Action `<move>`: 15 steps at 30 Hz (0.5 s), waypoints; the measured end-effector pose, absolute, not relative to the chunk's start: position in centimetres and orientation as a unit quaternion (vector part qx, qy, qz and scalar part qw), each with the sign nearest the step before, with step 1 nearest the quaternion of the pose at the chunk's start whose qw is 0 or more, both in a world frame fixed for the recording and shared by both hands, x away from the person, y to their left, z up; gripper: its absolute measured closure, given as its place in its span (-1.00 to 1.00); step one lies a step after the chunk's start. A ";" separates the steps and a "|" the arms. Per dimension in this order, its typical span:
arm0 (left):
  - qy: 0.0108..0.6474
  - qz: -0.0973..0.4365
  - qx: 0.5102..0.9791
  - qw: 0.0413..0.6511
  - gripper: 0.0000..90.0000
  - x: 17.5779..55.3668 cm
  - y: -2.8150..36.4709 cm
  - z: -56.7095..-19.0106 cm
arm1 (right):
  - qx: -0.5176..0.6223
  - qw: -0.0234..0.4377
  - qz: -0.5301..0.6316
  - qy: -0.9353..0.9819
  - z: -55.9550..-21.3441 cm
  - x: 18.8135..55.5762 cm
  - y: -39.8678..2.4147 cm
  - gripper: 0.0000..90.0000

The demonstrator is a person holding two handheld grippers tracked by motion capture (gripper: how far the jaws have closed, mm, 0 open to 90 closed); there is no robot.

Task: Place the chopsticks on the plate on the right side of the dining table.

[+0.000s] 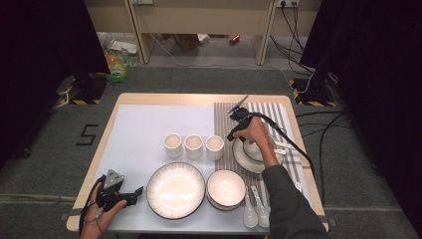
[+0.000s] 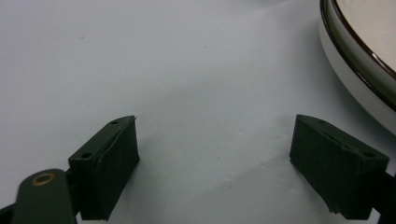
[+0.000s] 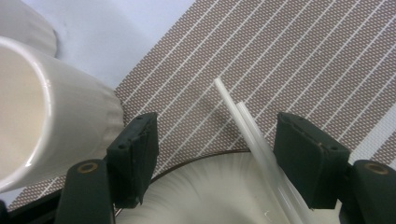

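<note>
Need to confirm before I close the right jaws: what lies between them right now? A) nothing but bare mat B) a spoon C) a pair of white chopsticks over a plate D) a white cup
C: in the right gripper view the white chopsticks run between the open jaws, above the plate.

We see the counter (image 1: 149, 98) carrying a pale sheet (image 1: 139, 129) under our left gripper (image 1: 133, 193) and a striped mat (image 1: 278, 117) under our right gripper (image 1: 234, 133).
</note>
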State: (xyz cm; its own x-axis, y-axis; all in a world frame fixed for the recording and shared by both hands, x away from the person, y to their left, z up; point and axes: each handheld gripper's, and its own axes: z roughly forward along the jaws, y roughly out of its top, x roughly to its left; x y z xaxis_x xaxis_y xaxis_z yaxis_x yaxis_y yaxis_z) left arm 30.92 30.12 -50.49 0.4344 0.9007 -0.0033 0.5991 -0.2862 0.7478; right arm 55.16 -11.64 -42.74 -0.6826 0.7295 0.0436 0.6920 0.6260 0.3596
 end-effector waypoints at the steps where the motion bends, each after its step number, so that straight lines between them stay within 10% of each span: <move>1: 0.486 0.216 0.772 0.348 -0.68 30.9 30.1 -50.5 | 0.396 0.053 0.178 0.900 -42.7 55.1 -11.6 -0.30; 15: 0.486 0.217 0.772 0.348 -0.68 30.9 30.1 -50.5 | 0.387 0.050 0.171 0.905 -42.8 54.4 -11.4 -0.30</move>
